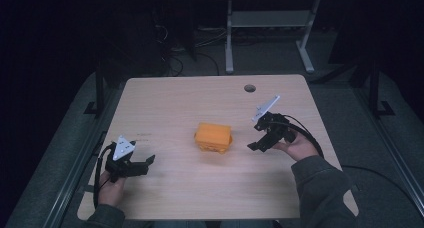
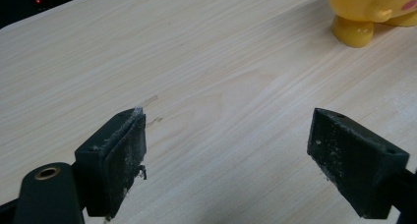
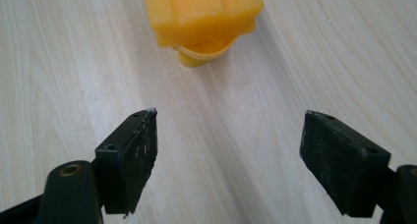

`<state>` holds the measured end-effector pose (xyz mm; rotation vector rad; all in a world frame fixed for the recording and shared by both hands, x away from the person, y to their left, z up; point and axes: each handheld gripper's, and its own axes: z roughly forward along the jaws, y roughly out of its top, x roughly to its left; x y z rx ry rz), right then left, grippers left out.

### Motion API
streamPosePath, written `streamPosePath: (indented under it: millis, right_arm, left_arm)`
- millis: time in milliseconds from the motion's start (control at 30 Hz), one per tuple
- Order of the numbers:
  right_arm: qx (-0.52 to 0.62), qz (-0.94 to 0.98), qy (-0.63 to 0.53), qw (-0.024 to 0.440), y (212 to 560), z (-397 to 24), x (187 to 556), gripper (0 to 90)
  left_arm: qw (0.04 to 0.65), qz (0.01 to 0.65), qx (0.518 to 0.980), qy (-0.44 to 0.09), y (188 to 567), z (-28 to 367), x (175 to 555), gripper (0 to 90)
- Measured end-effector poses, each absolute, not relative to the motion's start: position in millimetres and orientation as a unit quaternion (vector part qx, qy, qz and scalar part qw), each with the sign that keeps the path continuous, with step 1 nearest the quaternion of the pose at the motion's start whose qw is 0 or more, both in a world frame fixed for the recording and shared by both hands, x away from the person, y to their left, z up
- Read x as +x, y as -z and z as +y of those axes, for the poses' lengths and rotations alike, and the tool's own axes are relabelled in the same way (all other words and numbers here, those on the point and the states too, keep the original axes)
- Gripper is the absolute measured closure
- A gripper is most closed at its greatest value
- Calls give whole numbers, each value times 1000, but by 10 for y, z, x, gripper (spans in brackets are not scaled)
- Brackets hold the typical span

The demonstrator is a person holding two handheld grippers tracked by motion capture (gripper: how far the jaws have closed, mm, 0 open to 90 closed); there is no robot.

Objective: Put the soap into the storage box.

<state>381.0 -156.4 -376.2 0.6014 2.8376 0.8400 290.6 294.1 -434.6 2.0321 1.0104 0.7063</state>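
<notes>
Orange toy (image 1: 214, 137) mid desk (image 1: 200, 98), no legible writing, poss. too small; left tool (image 1: 142, 164) & right tool (image 1: 257, 144) both agape, empty.

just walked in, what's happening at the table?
A person holds a tool in each hand over a wooden table. Both the left tool and the right tool are open and hold nothing. A yellow toy sits mid-table between them, untouched; the right tool is nearer and points at it.
</notes>
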Motion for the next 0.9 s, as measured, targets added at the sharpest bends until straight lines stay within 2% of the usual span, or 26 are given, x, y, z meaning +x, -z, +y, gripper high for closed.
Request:
streamPosePath:
  millis: [900]
  right_arm:
    - [245, 924, -289, 50, 4023, -2029, 3583, 214]
  left_arm:
    - [370, 395, 795, -274, 4358, 2931, 2908, 141]
